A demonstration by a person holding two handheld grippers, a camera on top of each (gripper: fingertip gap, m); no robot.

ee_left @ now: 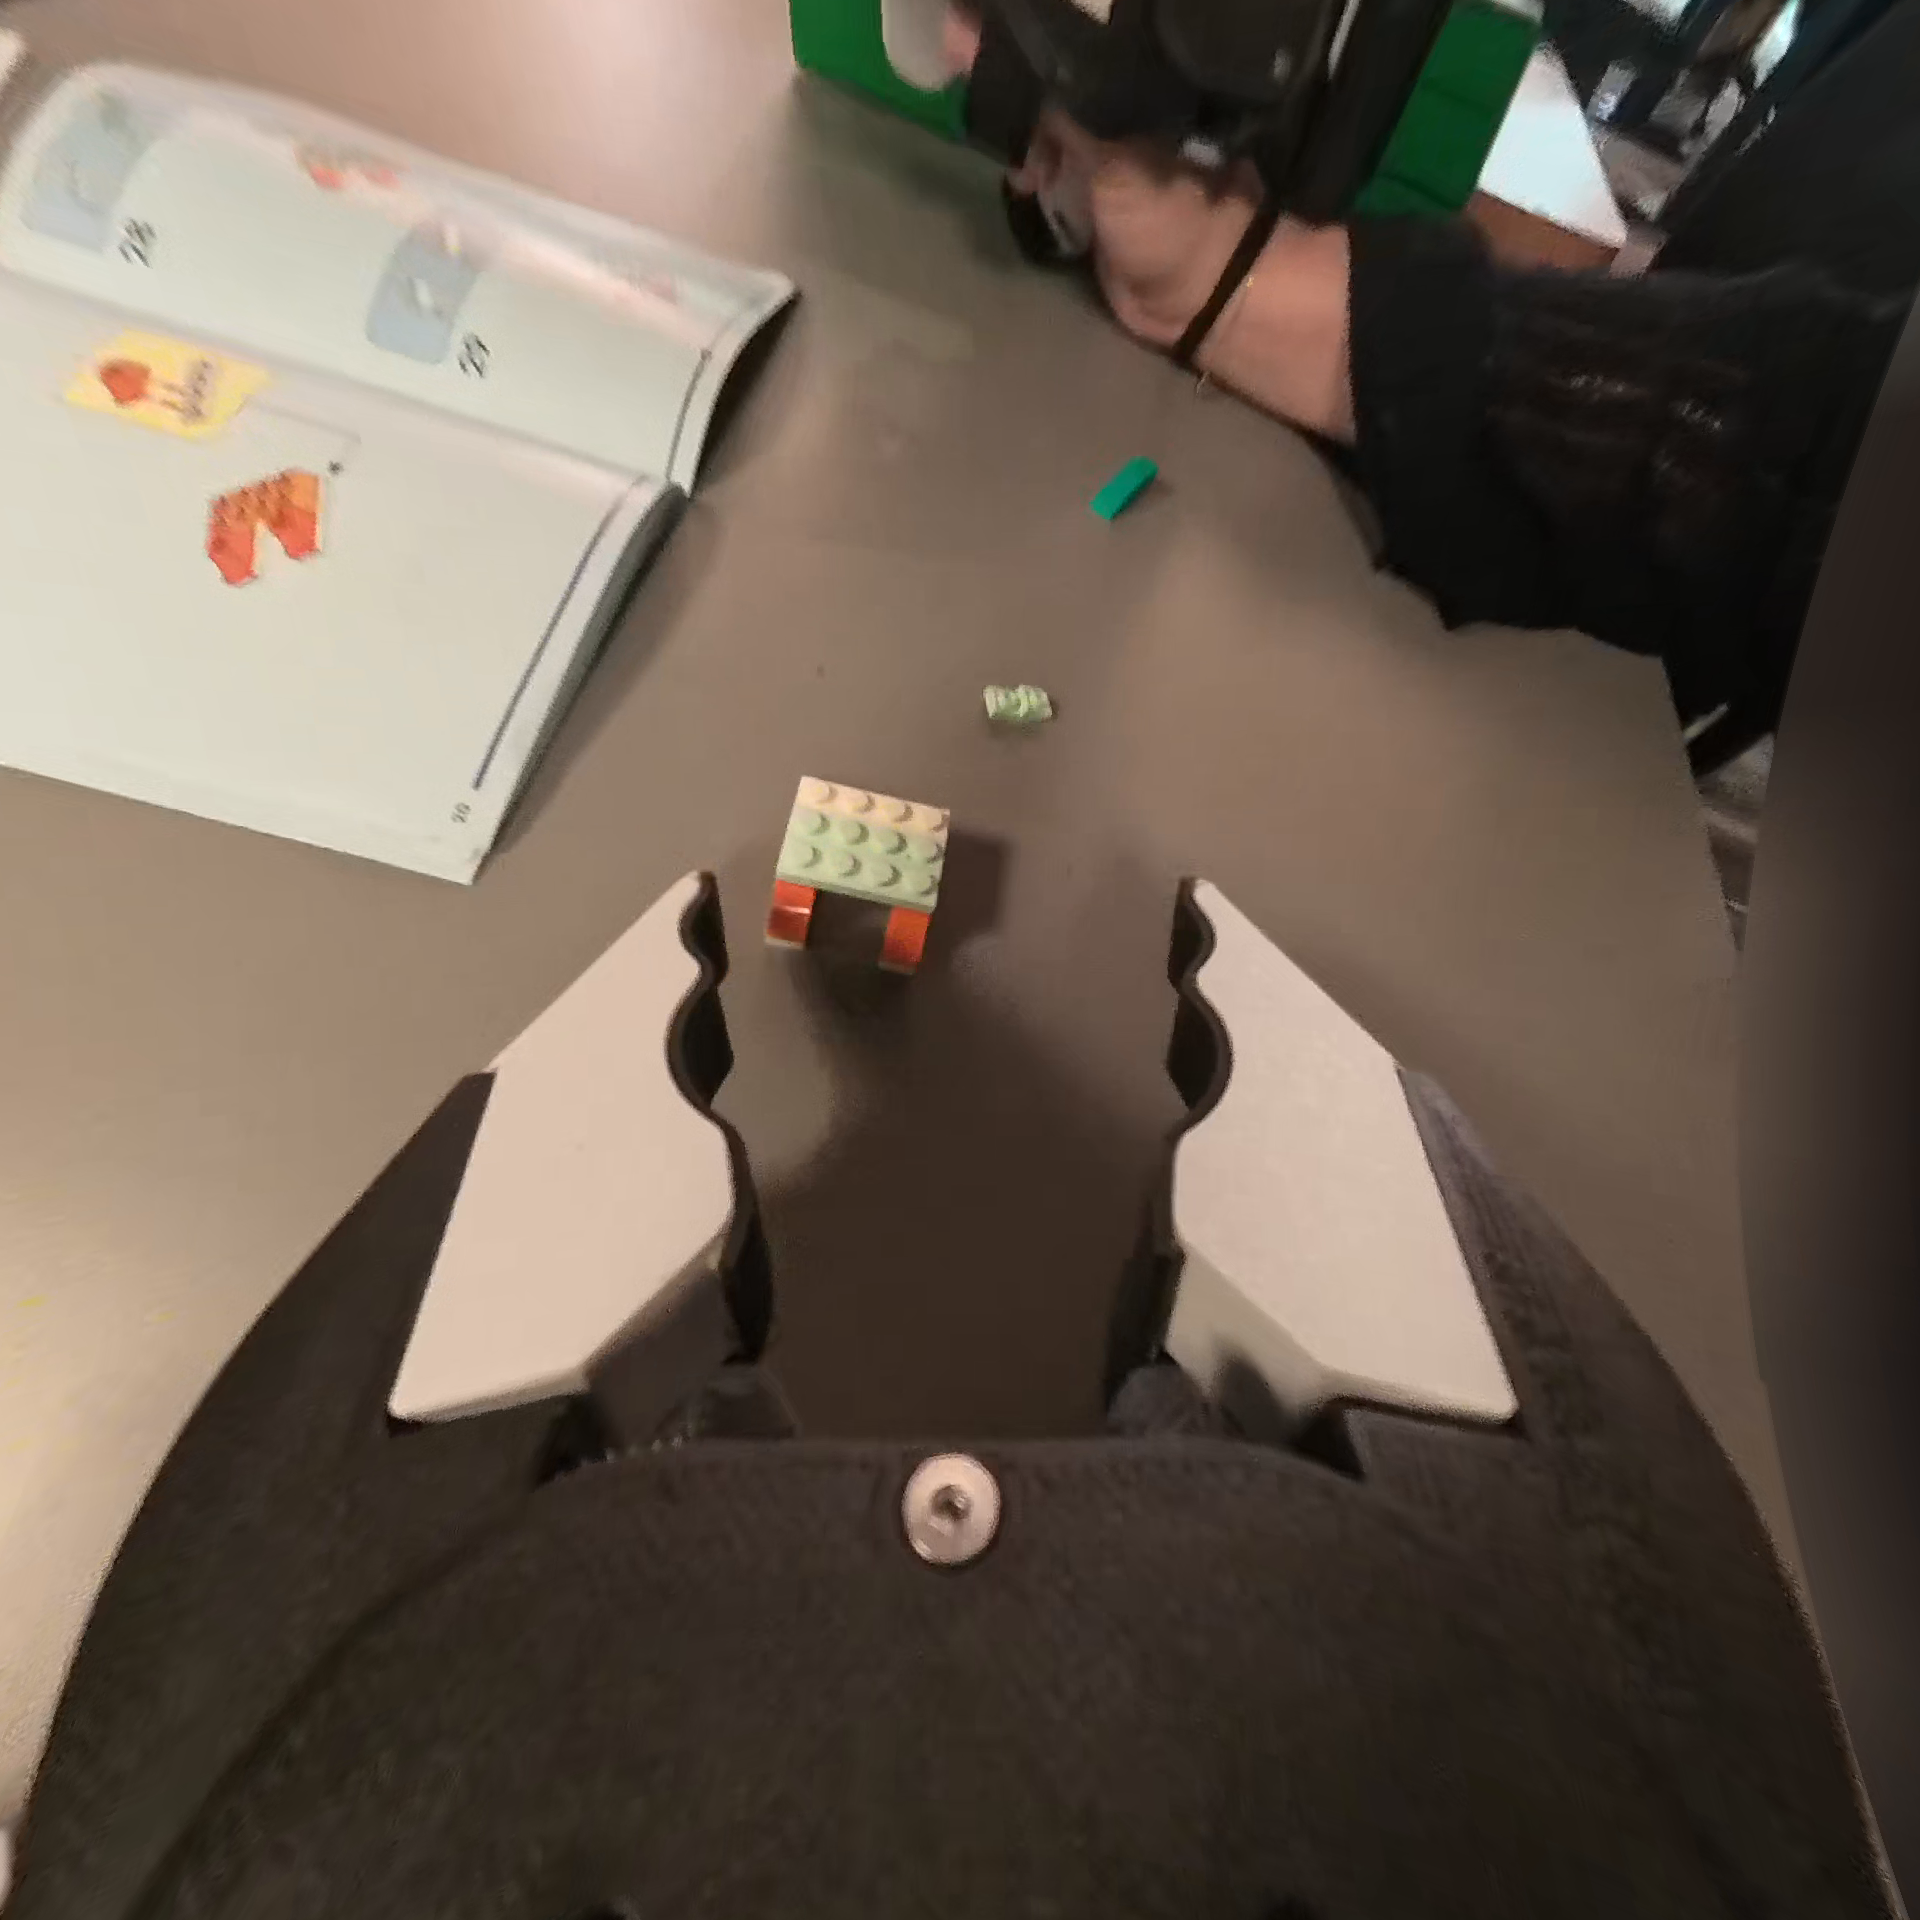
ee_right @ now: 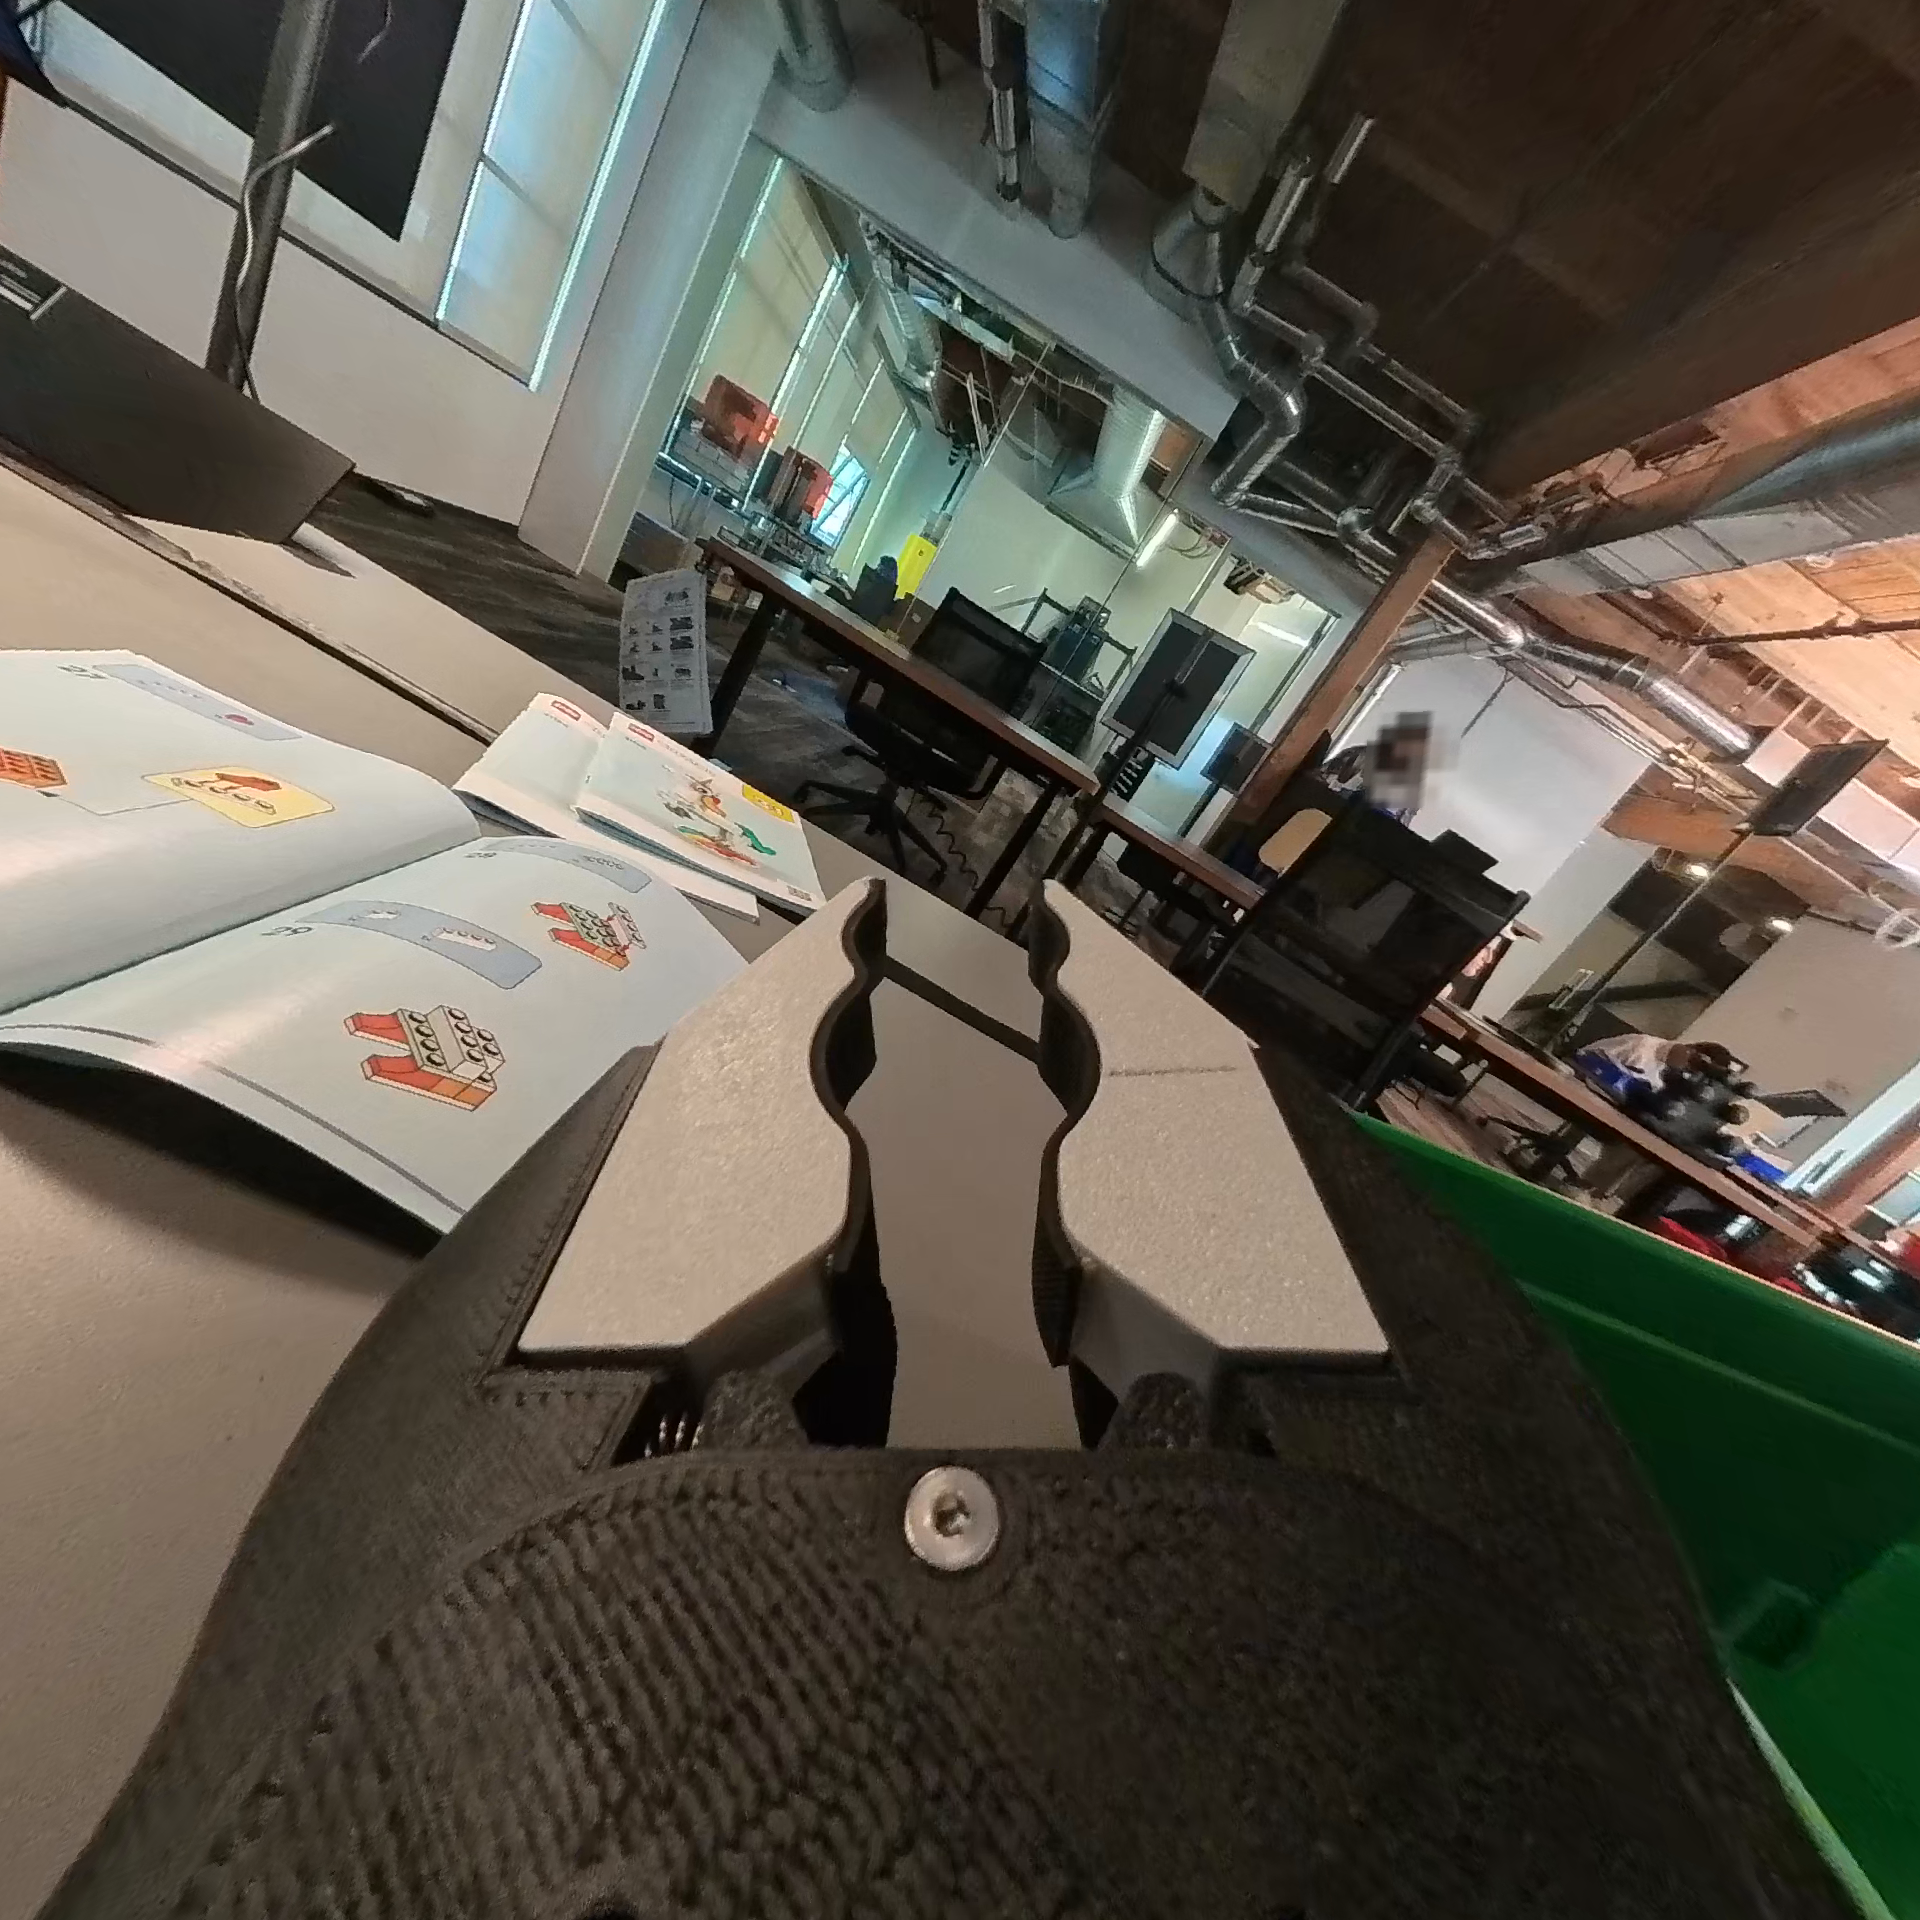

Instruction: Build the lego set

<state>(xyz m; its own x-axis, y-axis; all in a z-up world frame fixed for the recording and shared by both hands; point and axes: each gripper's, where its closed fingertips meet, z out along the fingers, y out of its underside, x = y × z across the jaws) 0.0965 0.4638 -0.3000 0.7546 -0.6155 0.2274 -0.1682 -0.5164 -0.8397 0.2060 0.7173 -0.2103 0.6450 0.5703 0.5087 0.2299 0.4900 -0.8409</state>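
A small lego build (ee_left: 860,871) stands on the grey table: a pale green and cream studded plate on two orange arched legs. My left gripper (ee_left: 945,894) is open and empty, its fingertips just short of the build, which sits toward the left finger. A small pale green piece (ee_left: 1017,704) and a dark green brick (ee_left: 1123,487) lie farther off. My right gripper (ee_right: 961,904) is partly open and empty, resting low on the table and pointing across the room. It also shows far off in the left wrist view (ee_left: 1091,135), held by a hand in a black sleeve.
An open instruction booklet (ee_left: 312,468) lies at the left; it also shows in the right wrist view (ee_right: 343,935). A second closed booklet (ee_right: 675,810) lies beyond it. A green bin (ee_right: 1662,1455) stands at the right. The table edge (ee_left: 1704,831) runs on the right. The grippers' ends are close to 30 centimetres from one another. Measured from the fingertips, the small pale green piece (ee_left: 1017,704) is 8 centimetres or so from the left gripper and 25 centimetres from the right.
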